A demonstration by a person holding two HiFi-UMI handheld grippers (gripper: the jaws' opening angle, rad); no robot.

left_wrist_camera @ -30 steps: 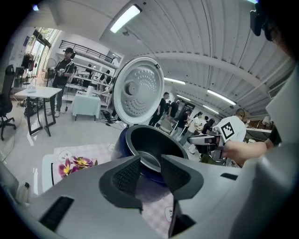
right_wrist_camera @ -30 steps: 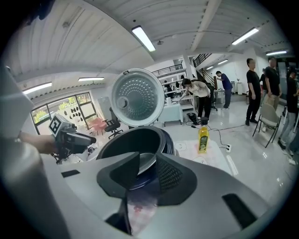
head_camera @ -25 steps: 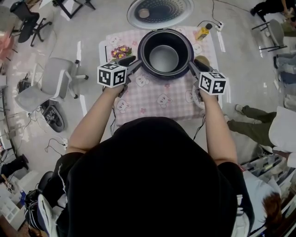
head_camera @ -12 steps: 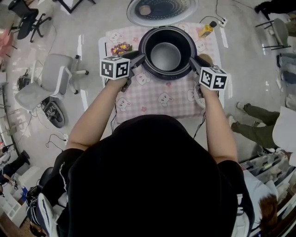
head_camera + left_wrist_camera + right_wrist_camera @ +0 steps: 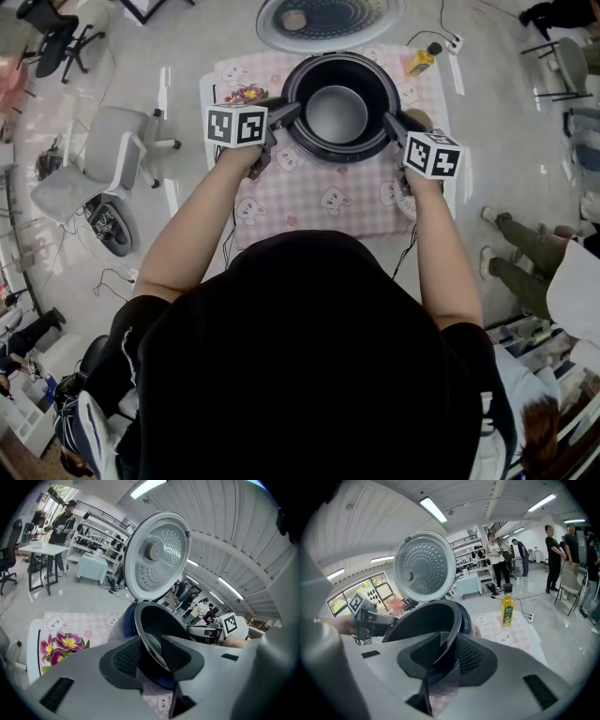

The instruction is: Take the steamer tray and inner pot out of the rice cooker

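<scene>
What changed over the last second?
The left gripper and right gripper moved forward to the inner pot; each now straddles its rim. Both pairs of jaws have just been closing, rim between them, not visibly clamped. Pot, rice cooker, open lid, yellow bottle unmoved.

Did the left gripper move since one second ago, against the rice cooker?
Yes. The left gripper moved up the picture, nearer the round dark rice cooker; its jaws have just been closing around its black rim.
</scene>
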